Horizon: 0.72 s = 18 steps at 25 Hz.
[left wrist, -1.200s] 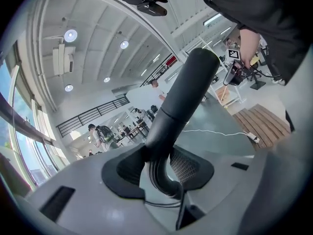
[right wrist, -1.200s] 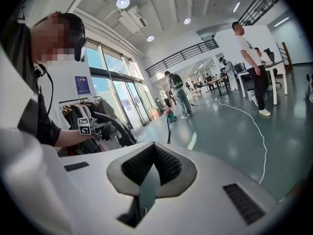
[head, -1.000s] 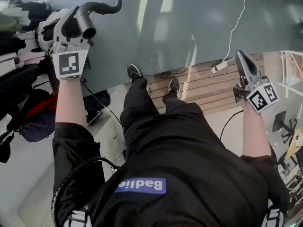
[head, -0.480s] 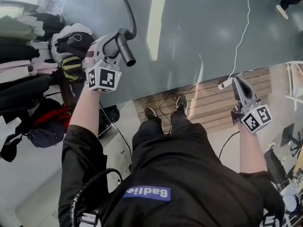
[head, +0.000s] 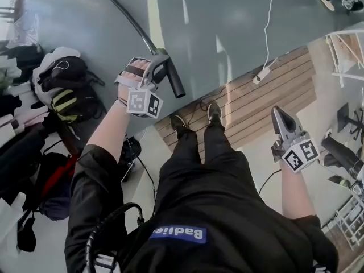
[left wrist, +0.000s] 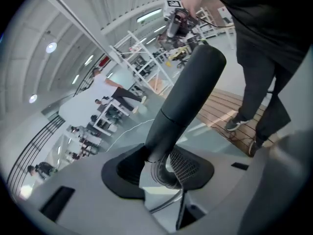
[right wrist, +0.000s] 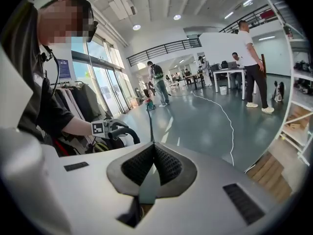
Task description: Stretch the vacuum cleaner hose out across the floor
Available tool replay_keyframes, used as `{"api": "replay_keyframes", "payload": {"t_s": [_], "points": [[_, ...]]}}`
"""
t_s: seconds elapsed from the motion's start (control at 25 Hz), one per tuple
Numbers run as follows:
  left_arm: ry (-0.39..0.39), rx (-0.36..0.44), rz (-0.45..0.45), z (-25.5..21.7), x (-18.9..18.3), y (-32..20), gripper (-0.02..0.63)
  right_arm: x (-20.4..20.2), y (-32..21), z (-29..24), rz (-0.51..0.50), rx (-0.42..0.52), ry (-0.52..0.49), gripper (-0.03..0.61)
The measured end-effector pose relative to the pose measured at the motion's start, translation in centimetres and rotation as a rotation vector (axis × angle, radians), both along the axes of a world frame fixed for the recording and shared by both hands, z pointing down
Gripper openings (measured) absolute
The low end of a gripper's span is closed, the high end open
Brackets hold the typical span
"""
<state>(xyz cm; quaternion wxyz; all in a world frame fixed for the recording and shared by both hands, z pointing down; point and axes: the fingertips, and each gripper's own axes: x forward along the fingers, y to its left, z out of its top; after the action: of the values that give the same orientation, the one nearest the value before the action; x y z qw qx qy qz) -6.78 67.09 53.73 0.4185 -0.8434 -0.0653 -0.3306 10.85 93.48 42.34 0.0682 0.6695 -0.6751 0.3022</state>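
My left gripper (head: pixel 154 71) is shut on the black vacuum hose (head: pixel 122 13), near its rigid tube end (head: pixel 175 84), which juts down to the right past the jaws. The hose trails away over the grey floor to the upper left. In the left gripper view the tube (left wrist: pixel 188 97) rises from between the pads of that gripper (left wrist: pixel 161 163). My right gripper (head: pixel 277 112) hangs shut and empty over the wooden platform. In the right gripper view its pads meet at the tip (right wrist: pixel 153 148), and the left gripper (right wrist: pixel 105 128) shows with the hose (right wrist: pixel 148 116).
A wooden platform (head: pixel 267 101) lies under the person's feet (head: pixel 196 118). A white cable (head: pixel 267 27) ends in a power strip (head: pixel 263 74). Bags and clothes (head: pixel 62 87) crowd the left. A white rack (head: pixel 348 47) stands at right. People stand far off (right wrist: pixel 252 67).
The left gripper has come down and to the right with the hose end, rolling so the tube now points down-right. The right gripper has sunk lower at the right.
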Motion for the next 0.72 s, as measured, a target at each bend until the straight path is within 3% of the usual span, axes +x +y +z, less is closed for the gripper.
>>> {"api": "replay_keyframes", "payload": {"t_s": [0.16, 0.4, 0.56, 0.72], "points": [[-0.128, 0.009, 0.209, 7.8, 0.1, 4.4, 0.166, -3.4, 2.6, 3.4, 0.062, -0.054, -0.036, 0.005], [-0.294, 0.015, 0.393, 18.5, 1.2, 10.4, 0.166, -5.3, 5.5, 7.8, 0.111, -0.083, -0.101, 0.005], [-0.371, 0.058, 0.477, 24.7, 3.3, 13.3, 0.166, -4.0, 7.8, 9.5, 0.154, -0.067, -0.123, 0.005], [-0.447, 0.066, 0.485, 30.9, 5.9, 14.9, 0.167, -1.5, 11.4, 11.6, 0.215, -0.077, -0.124, 0.005]]}}
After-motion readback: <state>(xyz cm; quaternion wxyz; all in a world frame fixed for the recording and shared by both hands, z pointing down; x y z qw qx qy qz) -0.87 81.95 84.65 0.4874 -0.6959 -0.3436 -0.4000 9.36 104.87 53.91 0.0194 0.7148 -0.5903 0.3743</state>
